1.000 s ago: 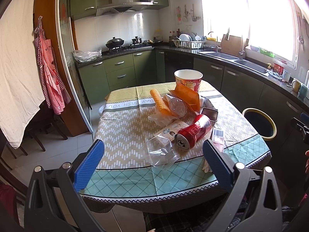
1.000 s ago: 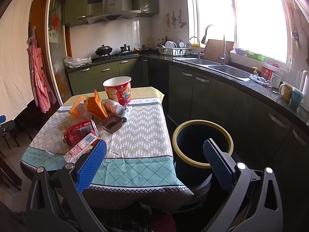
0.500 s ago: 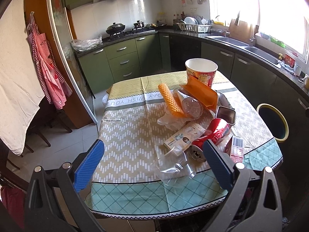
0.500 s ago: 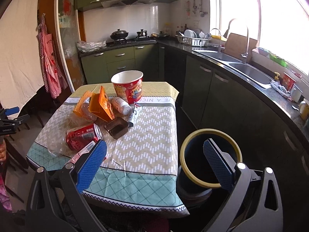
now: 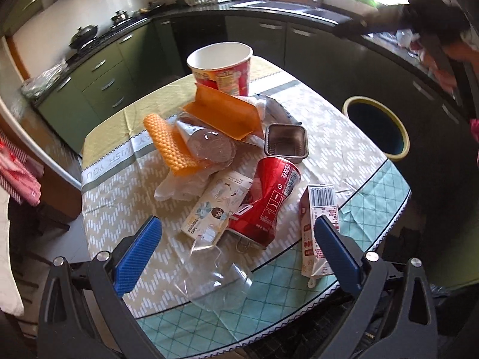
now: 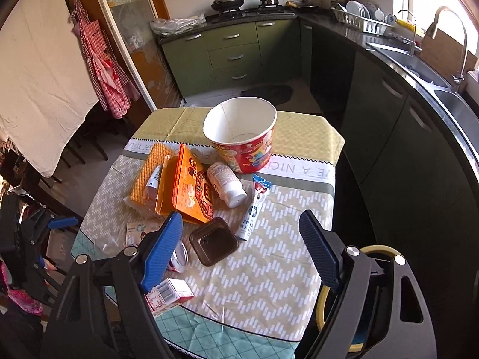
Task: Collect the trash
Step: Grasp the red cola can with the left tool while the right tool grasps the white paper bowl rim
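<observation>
Trash sits heaped mid-desk, likely dumped together for clearing into the yellow-rimmed bin, which stands off the desk's edge beyond your left hand-held gripper and tucked under your right hand-held gripper. Farthest ahead of both stands the empty noodle bucket, upright. Nearer lies the orange packet, propped on the pile, then the crushed red can and the milk carton, both just ahead of your left fingers. The brown tray lies right between your right pads. Left jaws stand wide, holding nothing; right jaws are closing, nothing touched yet.
</observation>
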